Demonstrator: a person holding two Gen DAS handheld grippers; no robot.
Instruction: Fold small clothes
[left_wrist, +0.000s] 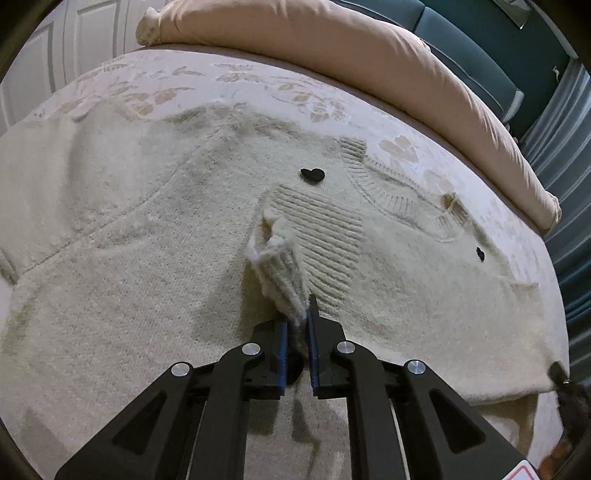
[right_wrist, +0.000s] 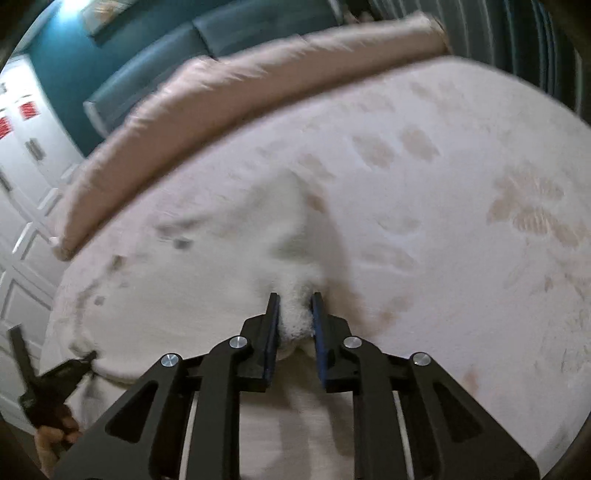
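Observation:
A cream knit sweater (left_wrist: 147, 258) with small black hearts (left_wrist: 312, 174) lies spread on the bed, its ribbed collar (left_wrist: 388, 192) toward the right. My left gripper (left_wrist: 301, 314) is shut on the ribbed sleeve cuff (left_wrist: 280, 273), which stands lifted and bunched above the sweater's body. In the right wrist view the sweater (right_wrist: 221, 277) is blurred; my right gripper (right_wrist: 295, 310) is shut on a fluffy fold of its edge. The left gripper (right_wrist: 74, 365) and the hand (right_wrist: 55, 435) holding it show at the lower left there.
The bed has a pale floral bedspread (right_wrist: 461, 221). A long pink bolster (left_wrist: 332, 48) runs along its far side against a teal padded headboard (left_wrist: 480, 55). White panelled doors (right_wrist: 22, 184) stand beyond the bed's left edge.

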